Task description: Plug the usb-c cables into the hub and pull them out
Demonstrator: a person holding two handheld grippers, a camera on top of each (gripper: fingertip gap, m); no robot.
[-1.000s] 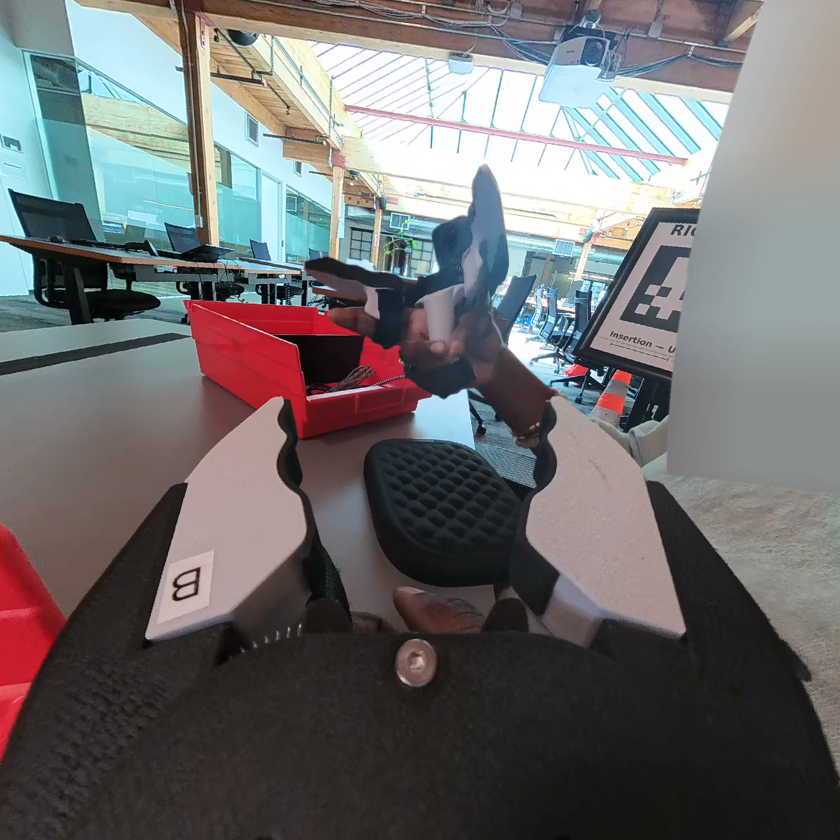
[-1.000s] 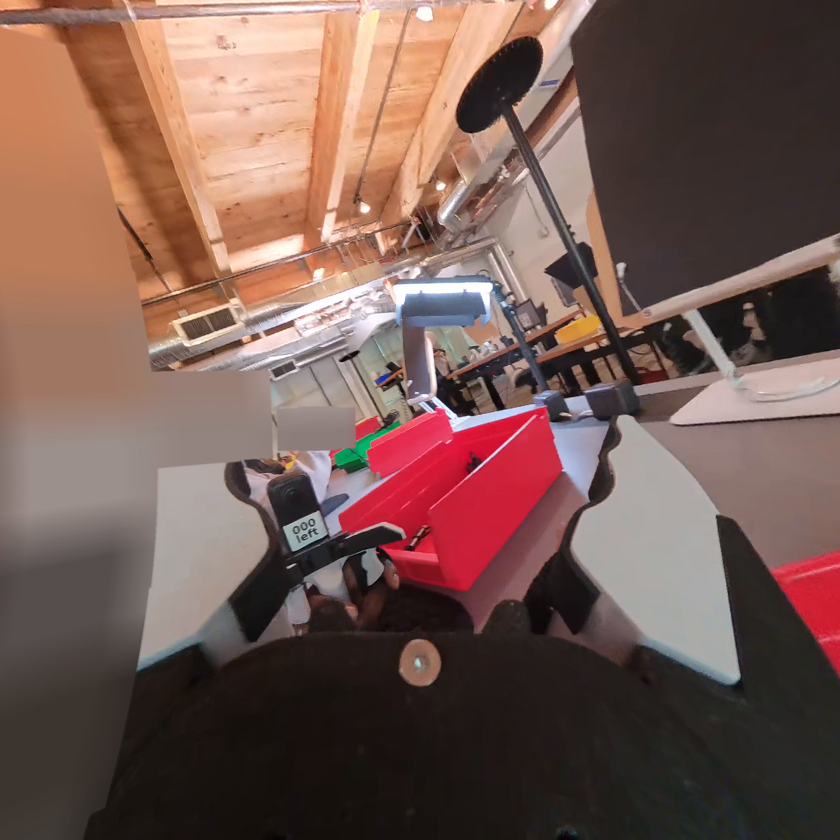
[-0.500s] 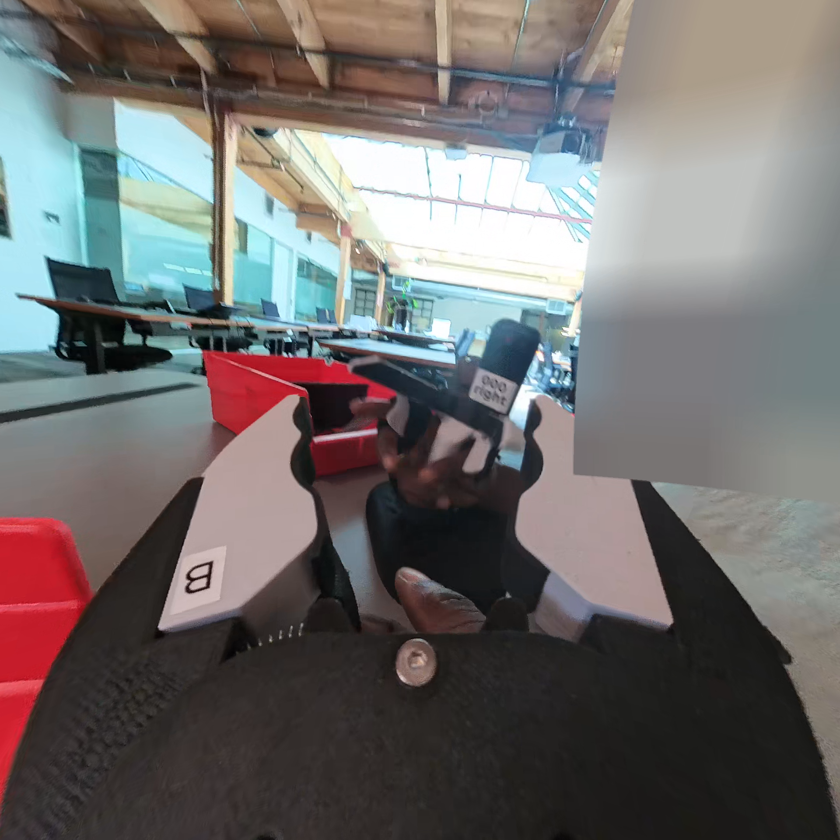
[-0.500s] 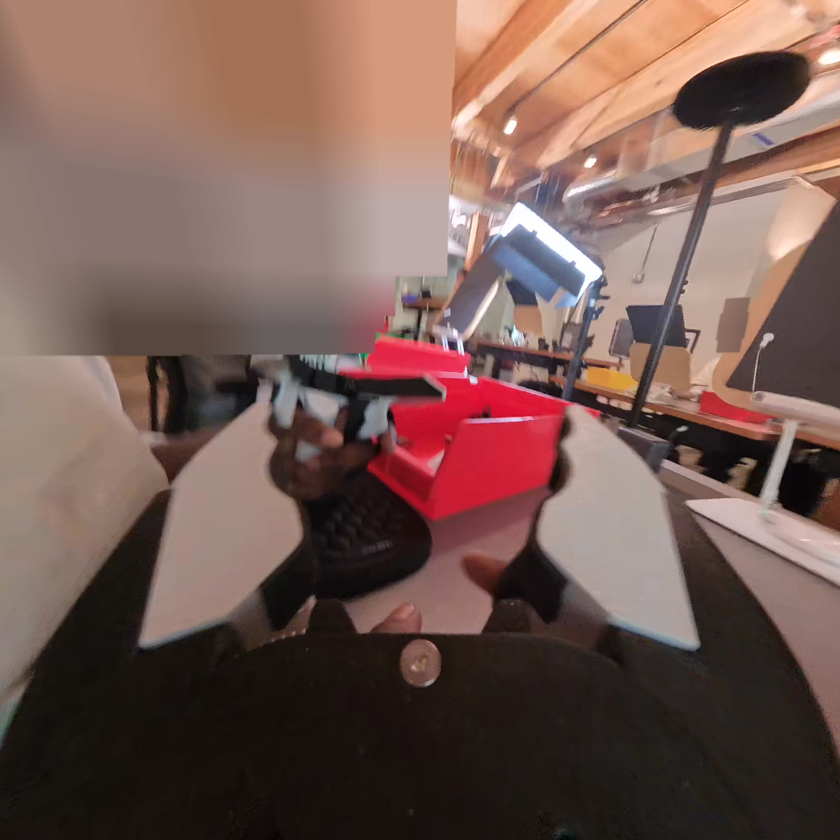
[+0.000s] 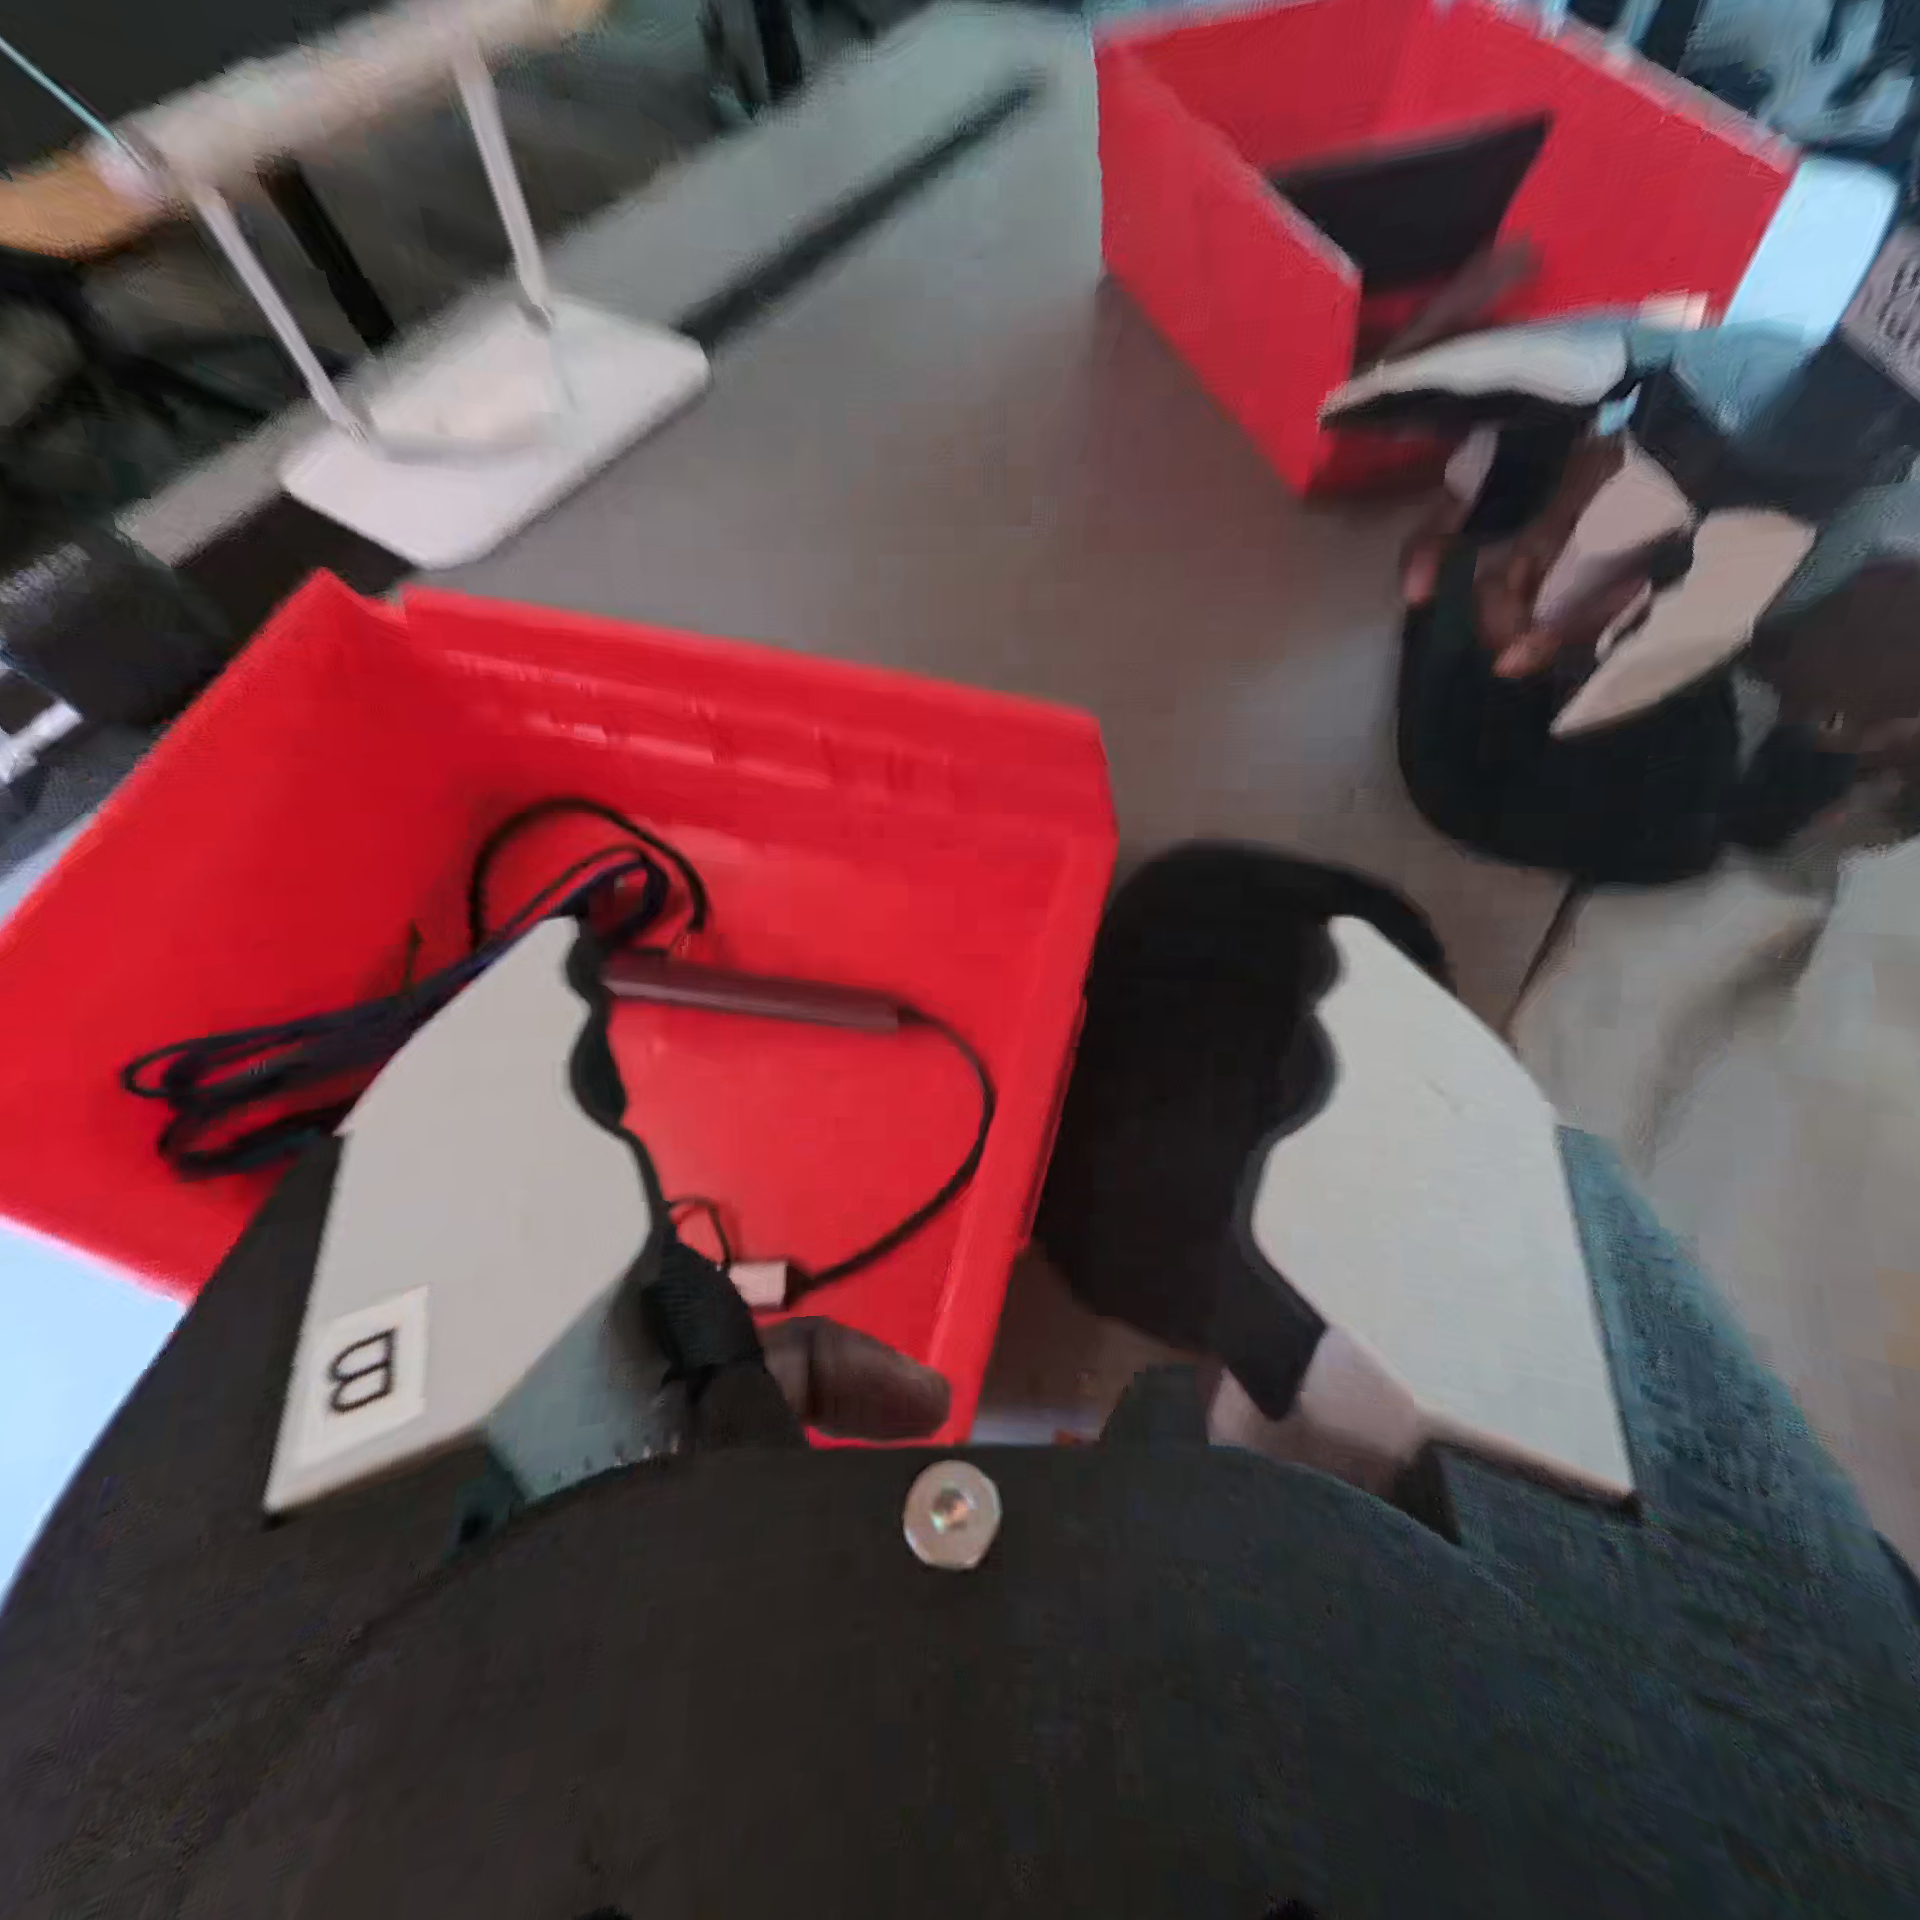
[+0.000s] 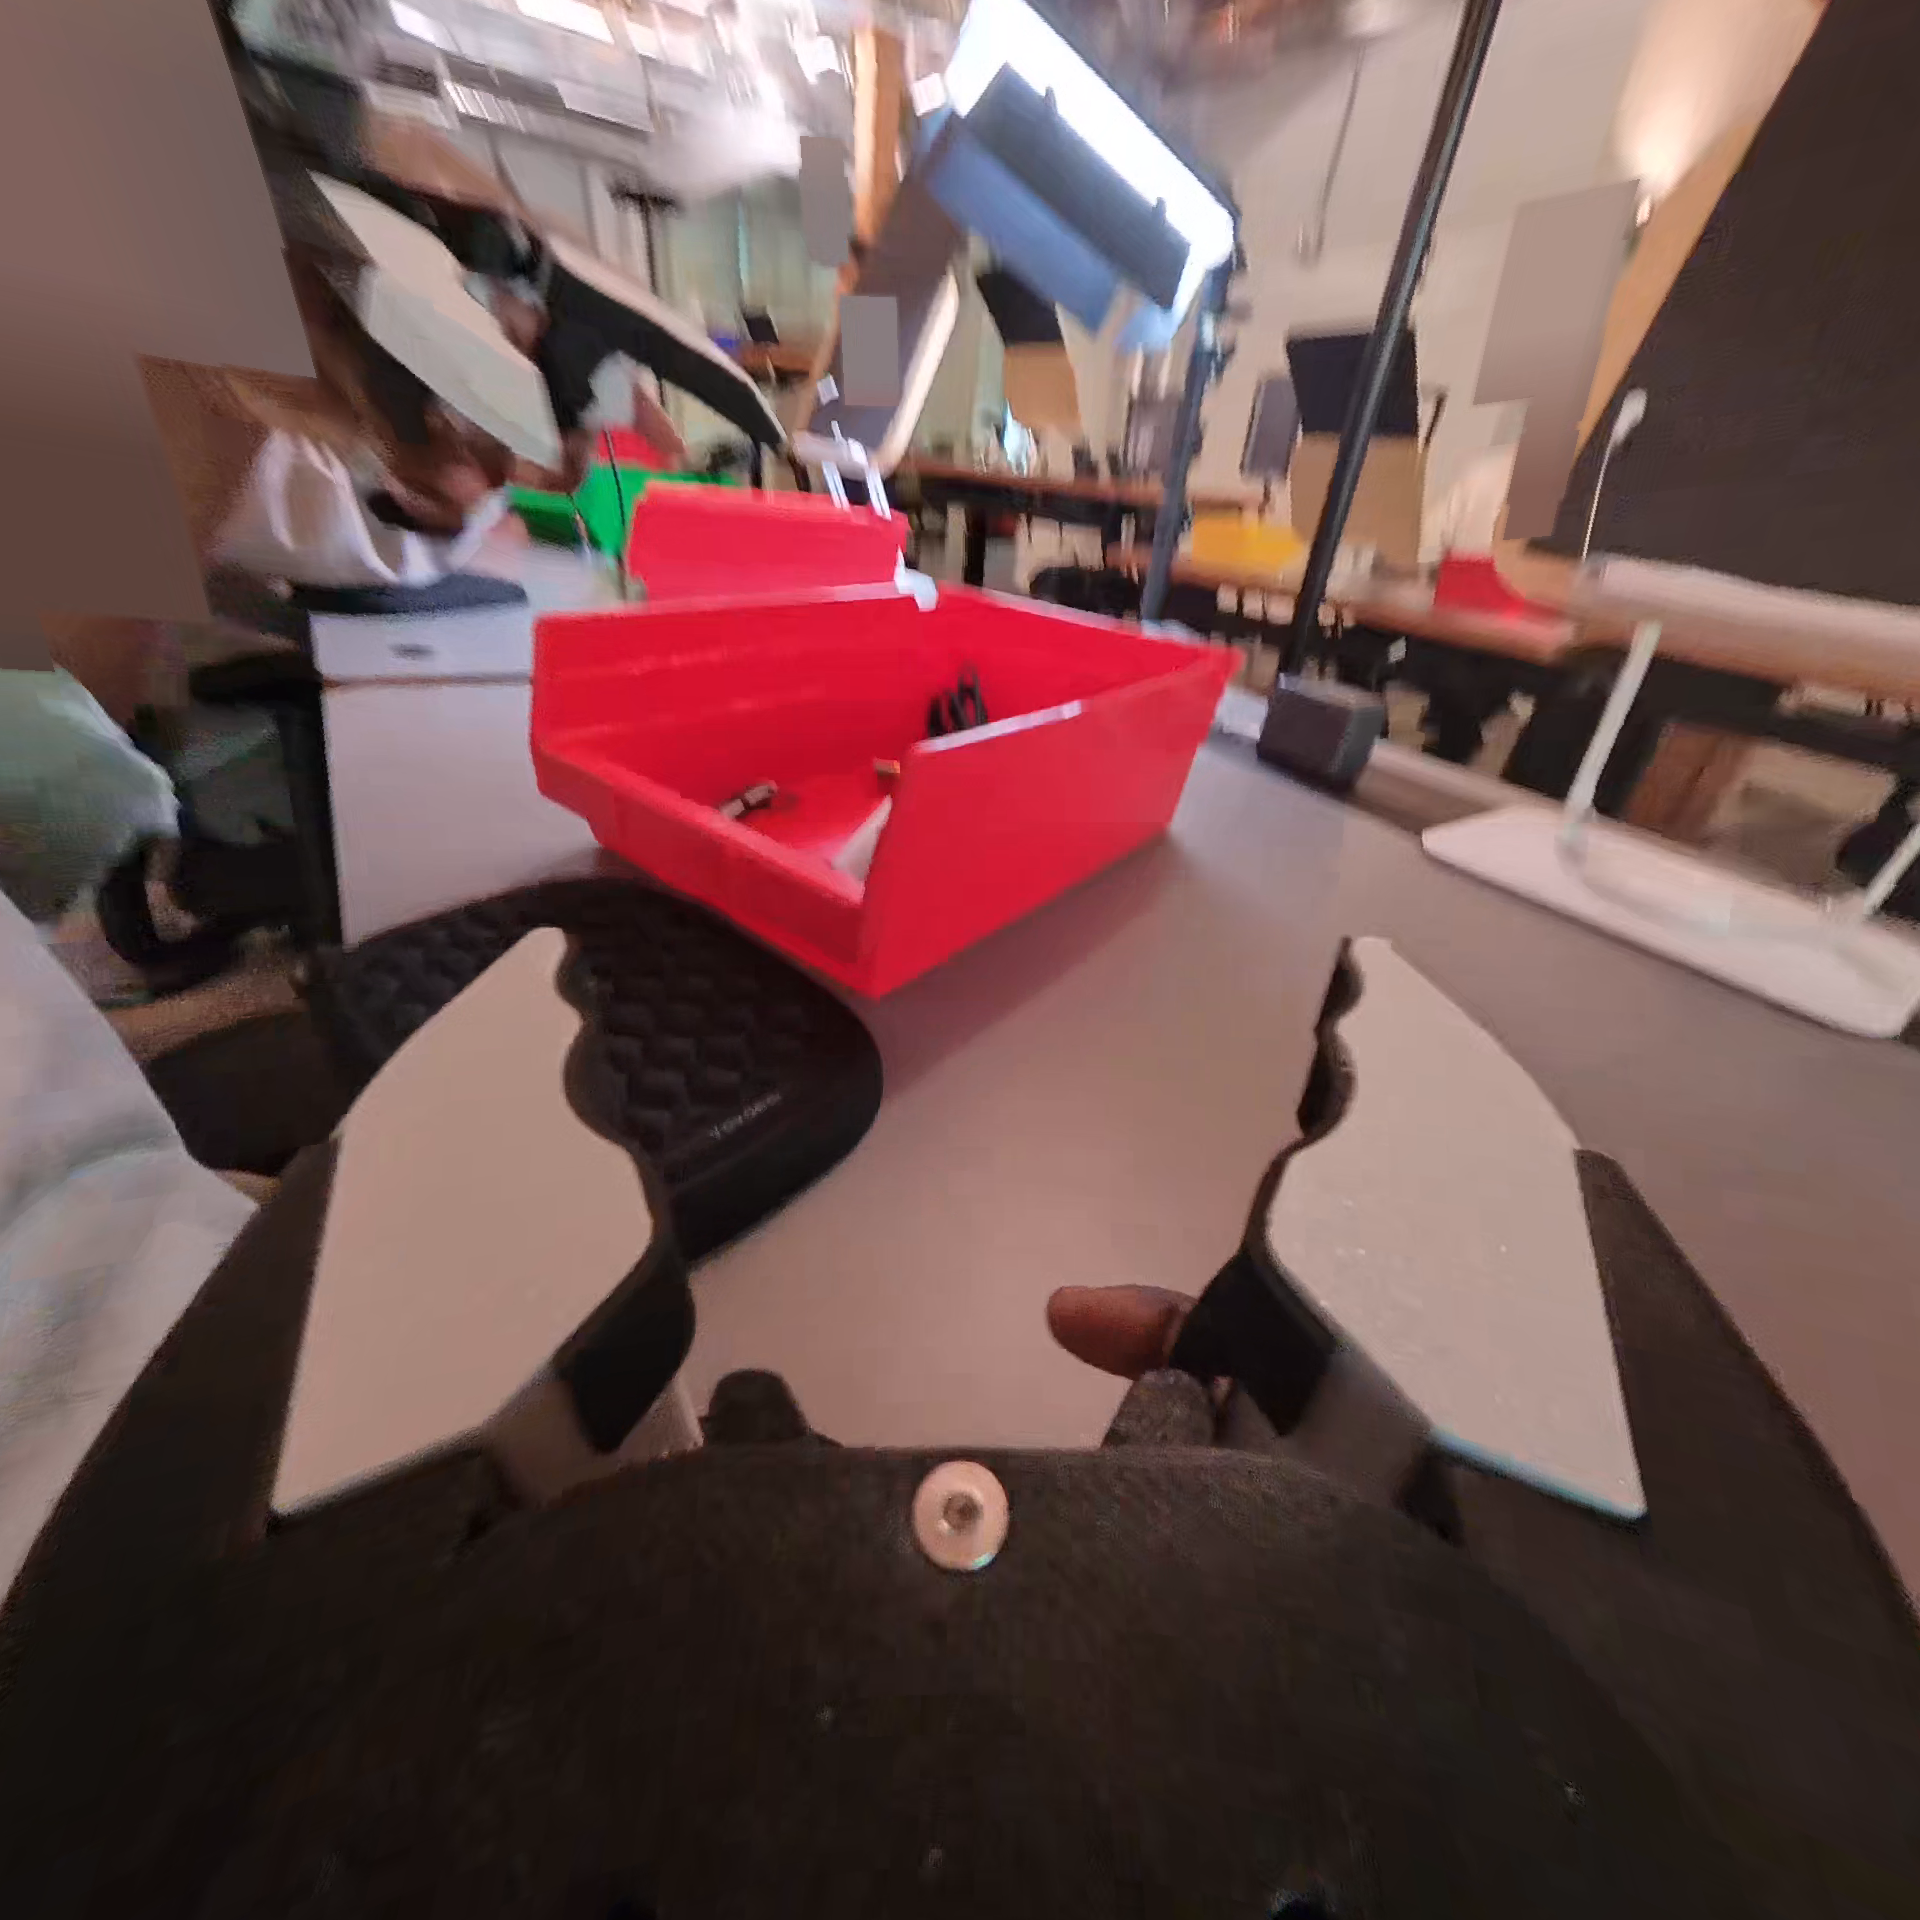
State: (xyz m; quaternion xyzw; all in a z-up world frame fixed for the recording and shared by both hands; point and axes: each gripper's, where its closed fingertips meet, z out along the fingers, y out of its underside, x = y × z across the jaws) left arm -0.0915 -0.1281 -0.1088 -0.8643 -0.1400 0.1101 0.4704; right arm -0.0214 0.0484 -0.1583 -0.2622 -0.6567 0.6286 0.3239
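Observation:
In the left wrist view a slim dark hub [image 5: 748, 992] lies in a red bin [image 5: 312, 748], its thin cable looping to a small plug [image 5: 764, 1283]. A bundle of black cables [image 5: 312, 1049] lies at the bin's left. My left gripper [image 5: 956, 935] is open and empty, held above the bin's right side. My right gripper [image 6: 956, 940] is open and empty, low over the grey table [image 6: 1039, 1091], facing a red bin [image 6: 987, 831] with black cables [image 6: 961, 701] and a small plug [image 6: 753, 800] inside. The picture is blurred.
A black textured pad [image 5: 1195, 1091] lies right of the bin, also in the right wrist view [image 6: 707, 1049]. A second red bin [image 5: 1226, 229] stands farther back. A white stand base [image 5: 499, 416] [image 6: 1662, 914] sits on the table. The right gripper [image 5: 1621, 540] shows at upper right. It is some 12 centimetres from my left tips to the slim dark hub [image 5: 748, 992].
Both views have swung down from the room. The left now looks into the red bin with the hub; the right now faces the bin low over the table. Both grippers stay open.

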